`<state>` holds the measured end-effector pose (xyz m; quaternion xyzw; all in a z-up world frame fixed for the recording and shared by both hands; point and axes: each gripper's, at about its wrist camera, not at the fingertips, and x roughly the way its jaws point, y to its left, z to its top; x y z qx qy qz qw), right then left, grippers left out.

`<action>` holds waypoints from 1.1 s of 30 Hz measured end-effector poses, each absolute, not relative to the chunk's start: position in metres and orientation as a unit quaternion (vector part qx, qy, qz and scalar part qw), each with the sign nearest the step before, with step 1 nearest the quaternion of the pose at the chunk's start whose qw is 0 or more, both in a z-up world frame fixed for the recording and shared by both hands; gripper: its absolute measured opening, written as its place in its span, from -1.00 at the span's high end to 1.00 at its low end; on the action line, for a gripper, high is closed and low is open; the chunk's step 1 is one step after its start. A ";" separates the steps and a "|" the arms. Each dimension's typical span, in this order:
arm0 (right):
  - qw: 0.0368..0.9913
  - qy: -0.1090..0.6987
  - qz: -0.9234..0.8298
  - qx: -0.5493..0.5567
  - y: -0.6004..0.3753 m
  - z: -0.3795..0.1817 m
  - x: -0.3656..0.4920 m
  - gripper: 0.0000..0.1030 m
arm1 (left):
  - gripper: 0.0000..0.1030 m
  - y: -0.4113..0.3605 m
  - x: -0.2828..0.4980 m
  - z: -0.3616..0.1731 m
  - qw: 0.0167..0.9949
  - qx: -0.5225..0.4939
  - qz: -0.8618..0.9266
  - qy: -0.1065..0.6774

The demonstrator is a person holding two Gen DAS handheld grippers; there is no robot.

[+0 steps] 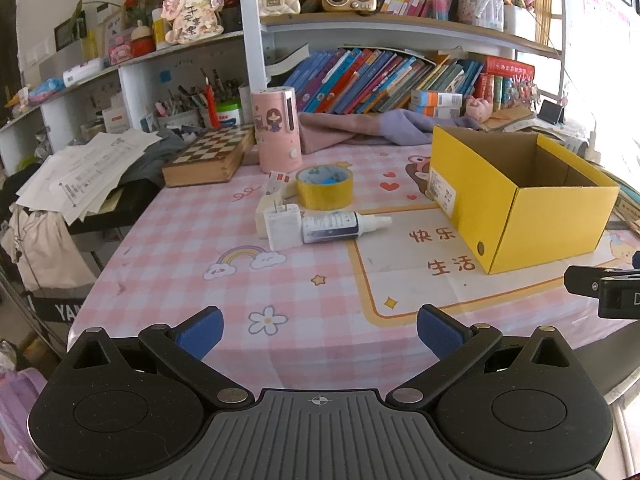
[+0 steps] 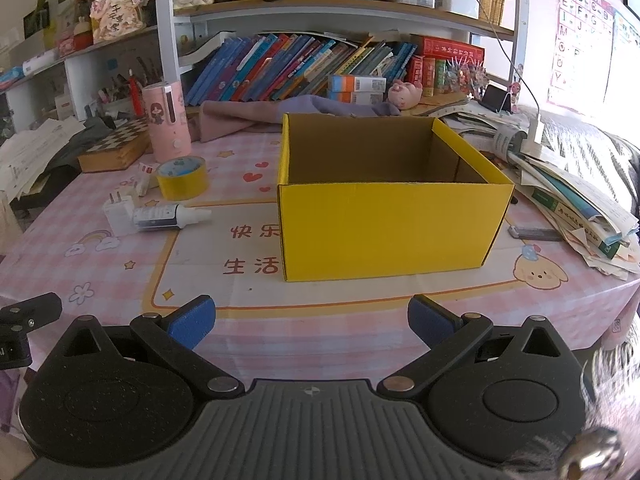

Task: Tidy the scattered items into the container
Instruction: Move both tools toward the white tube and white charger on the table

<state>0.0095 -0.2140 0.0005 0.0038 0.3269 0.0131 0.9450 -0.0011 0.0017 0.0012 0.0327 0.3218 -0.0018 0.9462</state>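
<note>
Table: we see a tabletop (image 1: 192, 248) under a pink checked cloth printed with rainbows, flowers and a cream panel of red characters; it fills the middle of both wrist views.
Container: a yellow cardboard box (image 2: 384, 228) stands upright and open-topped on the right part of the cloth; what we can see of its brown inside is bare.
Left gripper: our left gripper (image 1: 320, 330) hangs over the near edge of the table with its blue-padded jaws spread wide and nothing between them.
Right gripper: our right gripper (image 2: 312, 322) sits just before the box's front wall, jaws likewise released and bare; a furry cuff (image 2: 612, 400) shows at the lower right.
Pink cylinder: a pink canister (image 1: 276, 128) with a cartoon girl stands upright behind the scattered items, beside a wooden chessboard case (image 1: 208, 156).
Tape: a roll of yellow tape (image 1: 325, 186) lies flat, well left of the box.
Bottle: a small white spray bottle (image 1: 340, 226) with a dark label lies on its side, nozzle toward the box, just in front of the tape.
Plug: a white charger plug (image 1: 282, 226) lies touching the bottle's base.
Small packet: a white packet with red marks (image 1: 276, 182) leans beside the tape; we cannot read it.
</note>
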 end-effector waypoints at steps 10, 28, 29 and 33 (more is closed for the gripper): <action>0.945 0.326 0.023 0.002 -0.207 0.001 0.014 -1.00 | -1.00 0.004 0.007 -0.002 0.944 0.036 -0.007 0.328; 0.941 0.329 0.074 -0.007 -0.179 0.000 0.025 -1.00 | -1.00 0.024 0.014 -0.006 0.942 0.028 -0.007 0.334; 0.941 0.329 0.076 -0.008 -0.177 0.000 0.026 -1.00 | -1.00 0.026 0.014 -0.007 0.942 0.027 -0.006 0.334; 0.941 0.329 0.081 -0.011 -0.170 0.000 0.027 -1.00 | -1.00 0.036 0.013 -0.007 0.941 0.023 0.005 0.338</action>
